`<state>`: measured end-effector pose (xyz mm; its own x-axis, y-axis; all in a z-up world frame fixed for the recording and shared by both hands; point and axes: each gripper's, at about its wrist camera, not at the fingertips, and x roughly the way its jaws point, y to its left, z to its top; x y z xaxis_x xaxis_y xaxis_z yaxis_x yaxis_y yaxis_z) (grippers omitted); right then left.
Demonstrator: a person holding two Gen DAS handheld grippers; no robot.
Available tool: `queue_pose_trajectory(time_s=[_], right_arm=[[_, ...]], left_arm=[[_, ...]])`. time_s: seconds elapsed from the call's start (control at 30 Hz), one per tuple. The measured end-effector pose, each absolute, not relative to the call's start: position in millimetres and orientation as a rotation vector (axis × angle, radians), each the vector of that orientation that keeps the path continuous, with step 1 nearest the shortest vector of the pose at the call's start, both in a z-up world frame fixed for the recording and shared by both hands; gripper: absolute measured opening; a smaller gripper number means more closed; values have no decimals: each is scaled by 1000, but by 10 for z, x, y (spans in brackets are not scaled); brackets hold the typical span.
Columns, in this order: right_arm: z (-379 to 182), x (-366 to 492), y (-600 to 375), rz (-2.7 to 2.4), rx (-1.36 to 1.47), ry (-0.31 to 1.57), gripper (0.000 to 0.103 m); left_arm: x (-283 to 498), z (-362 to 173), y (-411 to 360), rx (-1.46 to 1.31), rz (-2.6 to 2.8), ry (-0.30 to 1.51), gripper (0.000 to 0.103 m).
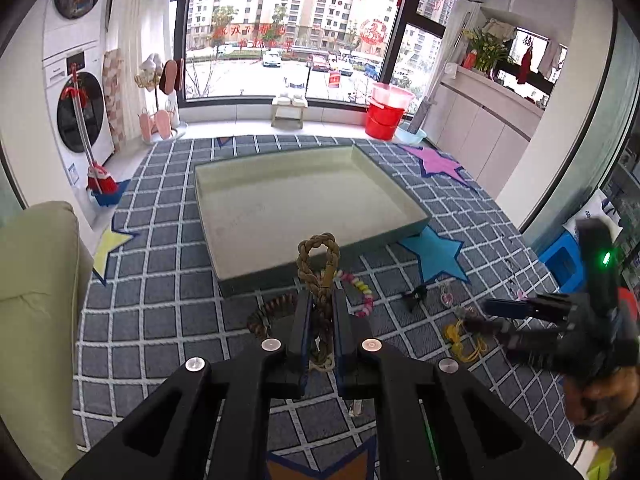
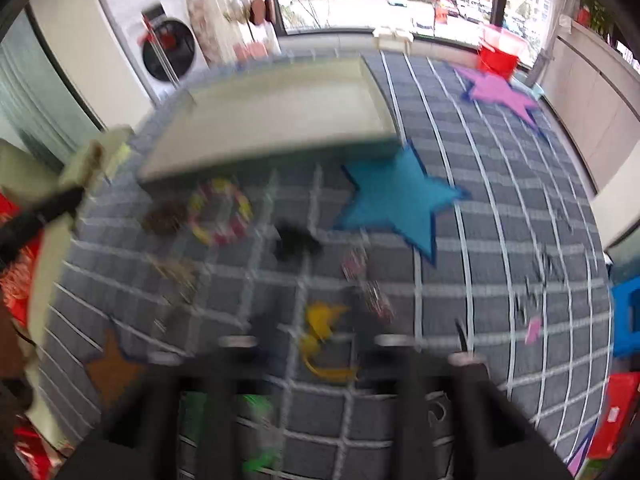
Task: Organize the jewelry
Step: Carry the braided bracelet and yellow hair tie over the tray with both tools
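The left gripper is pinching the braided bracelet; its loose loop is risking a snag on the tray rim at twelve o'clock. The right gripper's opening is too blurred to tell.

Right wrist view smeared by motion throughout. Right gripper fingers blurred; whether parted or closed can't be told. Yellow item just before them unreadable. Black smudge and pink-red streak between it and the tray: unidentifiable. Braided cord, lower end hidden between left gripper fingers.
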<state>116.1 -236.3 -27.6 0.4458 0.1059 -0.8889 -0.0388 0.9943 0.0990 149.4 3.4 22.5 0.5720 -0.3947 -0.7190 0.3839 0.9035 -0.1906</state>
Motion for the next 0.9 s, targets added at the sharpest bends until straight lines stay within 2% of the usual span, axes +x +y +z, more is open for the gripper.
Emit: queue_pose_trajectory(time_s=[0.13, 0.23, 0.27, 0.3, 0.33, 0.37, 0.53, 0.9], right_arm=[[-512, 1060, -2382, 77, 86, 1137, 71], [-632, 1074, -2296, 35, 35, 1135, 68], [-641, 1075, -2236, 16, 0, 1133, 62], [-630, 1073, -2206, 4, -20, 1122, 51], [-603, 1066, -2202, 12, -9, 1110, 20], [-593, 1069, -2216, 10, 3, 1113, 14], [-556, 1025, -2375, 36, 108, 1090, 14], [128, 1440, -2481, 133, 210, 957, 14]], left_arm=[[1499, 136, 3, -3, -456, 867, 23], [1494, 100, -34, -1, -455, 876, 23], [1489, 99, -38, 0, -455, 877, 23], [1485, 101, -39, 2, -456, 876, 23], [1481, 104, -44, 3, -456, 876, 23], [1484, 106, -42, 4, -456, 874, 23], [1506, 140, -6, -6, -452, 871, 23], [1845, 363, 3, -19, -441, 838, 23]])
